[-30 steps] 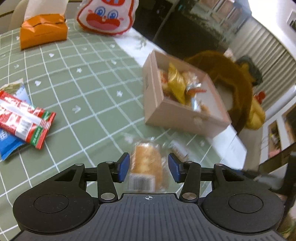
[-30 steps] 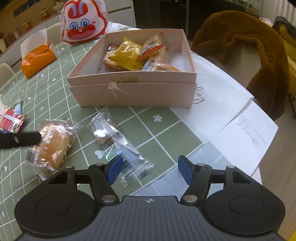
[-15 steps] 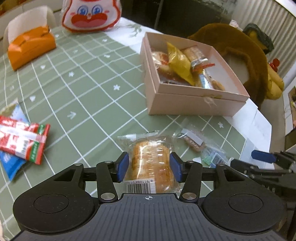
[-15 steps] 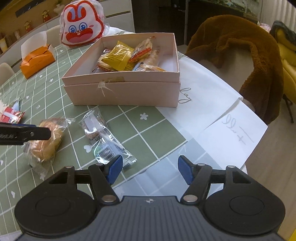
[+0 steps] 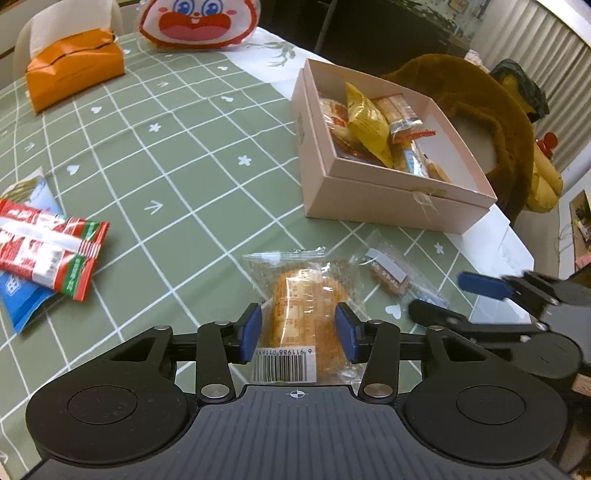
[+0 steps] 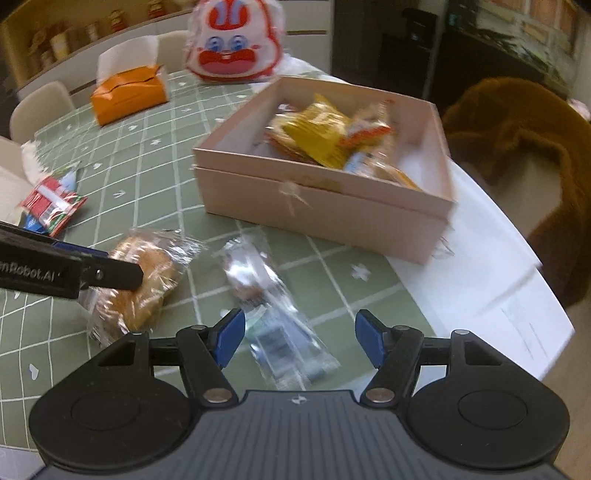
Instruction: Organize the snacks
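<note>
You're working in a home dining room; the table (image 5: pixel 192 155) wears a green checked cloth with small white hearts and flowers, and pale chairs (image 6: pixel 40 107) stand along its far edge. An orange tissue box (image 5: pixel 74 74) and a cartoon rabbit cushion (image 5: pixel 199 22) sit on it; a brown fleece (image 6: pixel 524 147) hangs over a chair at your right; behind you can see shelves of jars (image 6: pixel 74 40) and a curtained window (image 5: pixel 546 74).

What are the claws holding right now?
Nothing yet. The left claw is open around the wrapped bread's near end; the right claw is open over the clear snack packet.
</note>
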Tool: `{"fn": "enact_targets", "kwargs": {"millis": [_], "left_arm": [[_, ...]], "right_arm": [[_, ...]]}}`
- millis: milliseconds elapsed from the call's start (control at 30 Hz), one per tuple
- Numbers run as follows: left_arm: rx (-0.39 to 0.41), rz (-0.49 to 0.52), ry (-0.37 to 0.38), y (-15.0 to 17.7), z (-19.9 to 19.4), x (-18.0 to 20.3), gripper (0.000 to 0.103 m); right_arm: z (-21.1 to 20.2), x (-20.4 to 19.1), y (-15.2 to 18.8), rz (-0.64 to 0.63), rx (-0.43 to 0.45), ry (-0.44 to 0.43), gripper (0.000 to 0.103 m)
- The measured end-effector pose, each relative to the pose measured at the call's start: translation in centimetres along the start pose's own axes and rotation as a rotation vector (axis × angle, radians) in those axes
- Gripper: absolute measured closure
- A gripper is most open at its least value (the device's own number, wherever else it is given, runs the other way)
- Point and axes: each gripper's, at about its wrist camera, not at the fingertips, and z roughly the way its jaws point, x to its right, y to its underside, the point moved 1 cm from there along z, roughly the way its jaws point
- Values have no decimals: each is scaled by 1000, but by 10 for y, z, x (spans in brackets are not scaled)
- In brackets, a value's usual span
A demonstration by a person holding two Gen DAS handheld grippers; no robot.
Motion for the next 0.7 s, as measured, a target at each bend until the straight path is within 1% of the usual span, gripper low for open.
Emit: {"fn": "enact_targets", "kwargs": {"millis": [100, 267, 333, 367, 400, 467, 567, 700], "left_arm": [[0, -13, 4, 3, -3, -4, 54], [-2, -24, 14, 5, -4, -8, 54], [-3, -20, 15, 5, -4, -7, 54], [-2, -18, 15, 5, -4, -7, 55], [-2, -18, 15, 5, -4, -6, 55], [-2, -24, 17, 5, -4, -7, 55], [-2, -24, 18, 4, -3, -7, 55], [-6, -18, 22, 3, -1, -5, 55]], "right_arm": [[16, -8, -8, -34, -9, -5, 36], [30, -12, -22, -10, -16, -24, 38], [30, -12, -25, 7, -19, -38, 53], [29, -11, -25, 14, -21, -48, 57], [28, -11, -25, 22, -23, -57, 64], [24, -8, -24, 46, -29, -83, 67], [17, -3, -18, 85, -34, -111, 68], [5, 4, -5, 123, -41, -113, 68]]}}
